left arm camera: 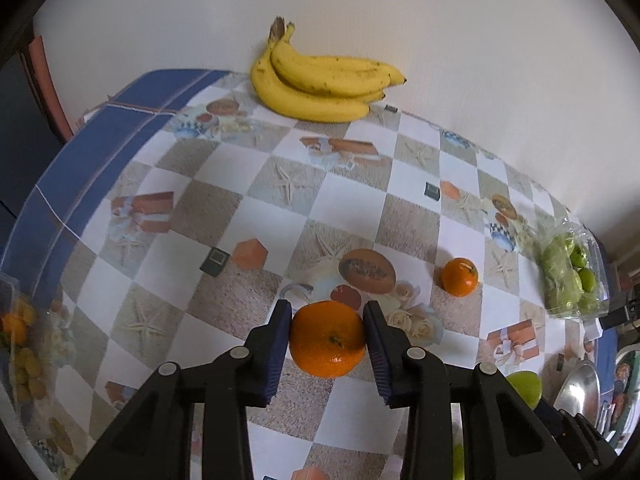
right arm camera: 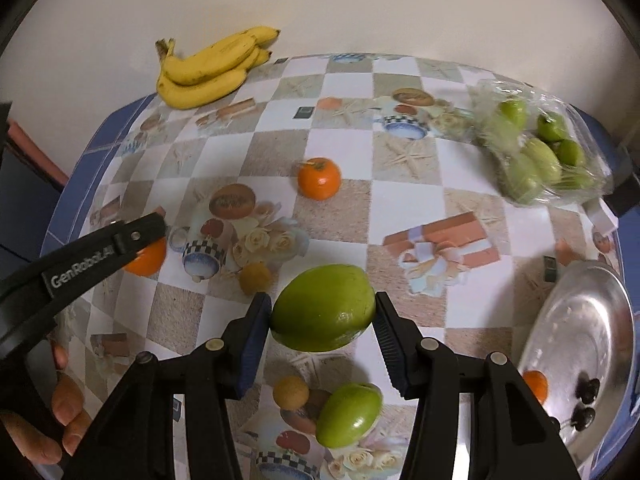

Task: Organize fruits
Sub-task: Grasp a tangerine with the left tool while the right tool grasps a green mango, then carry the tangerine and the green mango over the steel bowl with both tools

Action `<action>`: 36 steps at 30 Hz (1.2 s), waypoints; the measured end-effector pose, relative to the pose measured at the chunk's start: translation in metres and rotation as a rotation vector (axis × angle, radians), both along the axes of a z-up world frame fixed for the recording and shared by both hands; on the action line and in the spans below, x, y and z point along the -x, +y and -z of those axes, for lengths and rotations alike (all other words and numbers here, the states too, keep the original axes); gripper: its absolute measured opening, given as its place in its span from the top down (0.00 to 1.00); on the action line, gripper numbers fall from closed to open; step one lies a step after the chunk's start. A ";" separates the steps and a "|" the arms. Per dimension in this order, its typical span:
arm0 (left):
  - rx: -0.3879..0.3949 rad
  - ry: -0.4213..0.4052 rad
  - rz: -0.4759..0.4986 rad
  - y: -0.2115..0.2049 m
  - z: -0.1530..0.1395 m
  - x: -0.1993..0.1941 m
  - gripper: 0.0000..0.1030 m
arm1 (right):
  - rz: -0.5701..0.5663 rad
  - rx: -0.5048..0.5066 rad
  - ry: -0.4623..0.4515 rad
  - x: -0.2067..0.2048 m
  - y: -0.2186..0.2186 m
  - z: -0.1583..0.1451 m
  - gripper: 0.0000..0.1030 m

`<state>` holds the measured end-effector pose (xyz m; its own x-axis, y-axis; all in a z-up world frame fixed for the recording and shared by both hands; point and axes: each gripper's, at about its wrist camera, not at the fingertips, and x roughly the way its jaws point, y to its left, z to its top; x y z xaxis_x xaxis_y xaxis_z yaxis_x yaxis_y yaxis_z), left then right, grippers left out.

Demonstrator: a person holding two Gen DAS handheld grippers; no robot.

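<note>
My left gripper (left arm camera: 327, 309) is shut on an orange tangerine (left arm camera: 327, 340), its blue pads pressing both sides, a little above the tablecloth. My right gripper (right arm camera: 322, 300) is shut on a large green fruit (right arm camera: 324, 308), also held over the table. In the right wrist view one finger (right arm camera: 136, 234) of the left gripper shows at the left with its tangerine (right arm camera: 146, 262) behind it. A second tangerine (left arm camera: 460, 277) (right arm camera: 319, 178) lies loose mid-table. Another green fruit (right arm camera: 349, 414) lies below the right gripper.
Bananas (left arm camera: 320, 80) (right arm camera: 208, 70) rest against the back wall. A clear bag of green fruits (left arm camera: 572, 276) (right arm camera: 532, 152) lies at the right. A metal plate (right arm camera: 580, 344) at the right edge holds a tangerine (right arm camera: 536, 386). Two small brownish fruits (right arm camera: 255, 278) (right arm camera: 291, 392) lie nearby. A hand (right arm camera: 60, 420) shows lower left.
</note>
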<state>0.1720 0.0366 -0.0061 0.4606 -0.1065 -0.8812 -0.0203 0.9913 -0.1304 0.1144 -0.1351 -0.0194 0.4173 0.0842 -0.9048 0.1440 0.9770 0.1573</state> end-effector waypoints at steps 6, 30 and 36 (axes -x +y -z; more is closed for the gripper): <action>-0.015 -0.017 0.002 -0.005 -0.008 0.006 0.62 | 0.063 -0.004 0.000 0.008 -0.024 -0.008 0.48; -0.014 -0.046 0.333 -0.157 -0.030 0.073 0.62 | 0.513 0.026 0.075 0.089 -0.213 -0.001 0.48; 0.003 -0.032 0.532 -0.235 -0.024 0.106 0.62 | 0.594 0.025 0.063 0.111 -0.244 -0.003 0.48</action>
<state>0.0656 -0.1982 0.0184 0.3687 -0.3348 -0.8672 0.4887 0.8633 -0.1256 0.0038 -0.3793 -0.0164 0.3315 -0.1693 -0.9281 0.6755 0.7294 0.1082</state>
